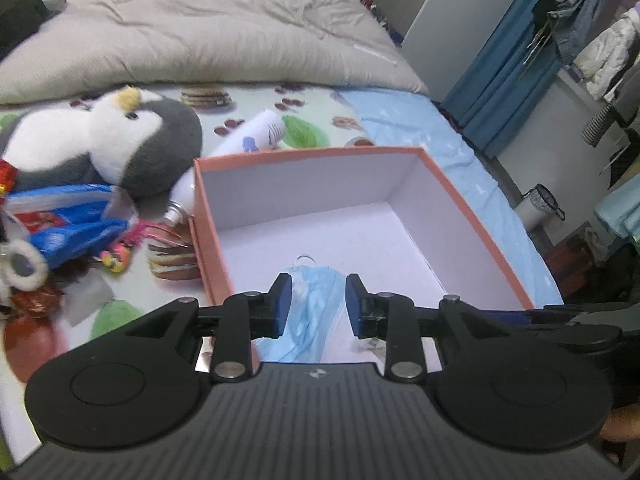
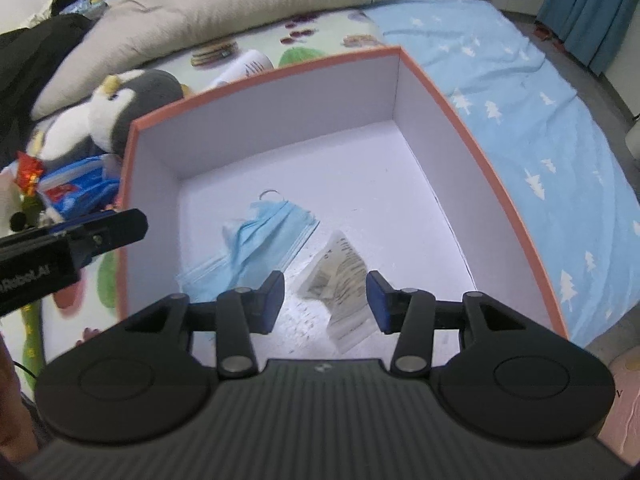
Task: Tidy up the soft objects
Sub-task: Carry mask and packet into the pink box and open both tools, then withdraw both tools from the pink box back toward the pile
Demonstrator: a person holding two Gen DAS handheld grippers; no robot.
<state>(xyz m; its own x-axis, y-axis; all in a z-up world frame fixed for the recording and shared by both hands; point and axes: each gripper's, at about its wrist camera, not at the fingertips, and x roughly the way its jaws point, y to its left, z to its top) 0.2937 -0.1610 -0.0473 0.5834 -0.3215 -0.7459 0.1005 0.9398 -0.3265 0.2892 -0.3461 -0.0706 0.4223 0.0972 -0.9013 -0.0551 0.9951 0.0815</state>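
Two grippers over the orange box point(image 1: 476, 200) on the bed.

Left wrist view: our left gripper point(image 1: 316, 300) stands apart, the blue face mask point(image 1: 308, 320) loose between its pads at lower centre. Right wrist view: our right gripper point(image 2: 326, 300) stands apart above a clear packet point(image 2: 340, 284); the mask lies left of centre on the box floor.

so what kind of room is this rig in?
Most likely a bedroom. The open box sits on a bed with a printed sheet, a rumpled beige duvet lies behind it, and clothes hang by a blue curtain to the side.
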